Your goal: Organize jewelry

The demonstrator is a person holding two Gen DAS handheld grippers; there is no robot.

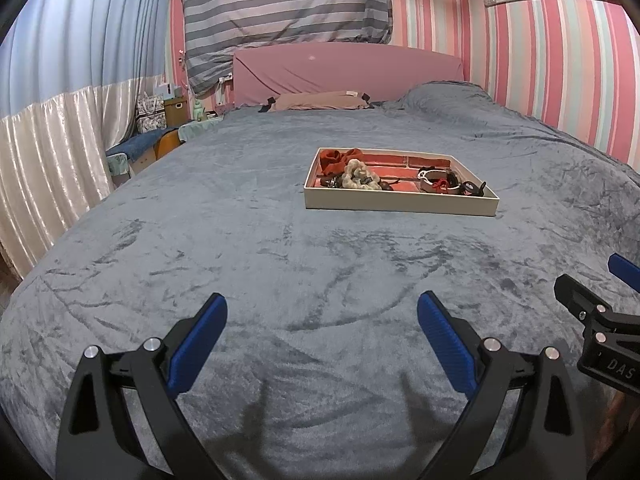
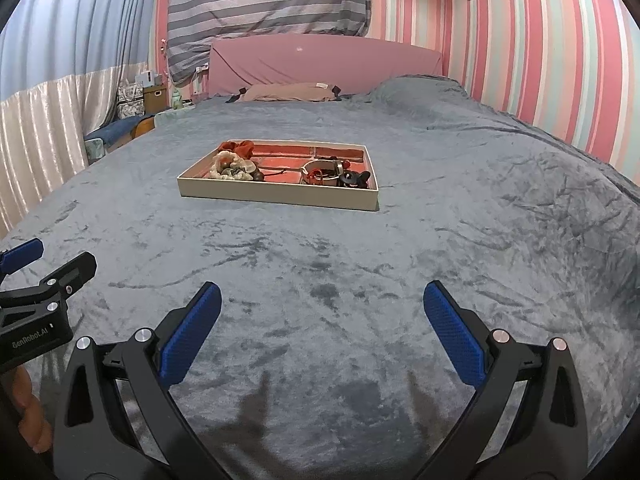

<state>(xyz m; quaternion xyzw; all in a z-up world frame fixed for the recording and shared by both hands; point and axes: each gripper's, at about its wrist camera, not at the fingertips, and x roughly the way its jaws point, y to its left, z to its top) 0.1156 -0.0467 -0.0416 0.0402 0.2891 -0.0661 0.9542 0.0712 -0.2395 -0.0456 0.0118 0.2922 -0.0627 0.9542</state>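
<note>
Nearest, the left tongs point(image 1: 322, 314) hover spread wide over the bed point(image 1: 280, 264), pinching nothing; the right tongs point(image 2: 322, 304) hang just beside them, equally spread and empty, each visible at the edge of the other's view; between tongs and work there is only rumpled grey blanket, so nothing blocks the way forward. Further on, well apart from both, a shallow tray point(image 1: 400, 204) with a pale wall and red lining sits flat on the bed; in its left part lie a cream beaded strand point(image 1: 360, 176) and a red cloth bundle point(image 1: 336, 160); in its right part, a silver bangle point(image 1: 434, 182) with red cord and some small black pieces point(image 1: 472, 188) I cannot identify. By my judgement all of it is light; the beads are loose and will sag and slide, so pinch across a bunched section; the bangle is stiff and slick, best taken across its rim; the tray wall may crowd a low approach, and the soft bed may let the tray shift. Farthest stand a pillow point(image 1: 320, 100), a pink headboard point(image 1: 348, 68) and striped walls.
</note>
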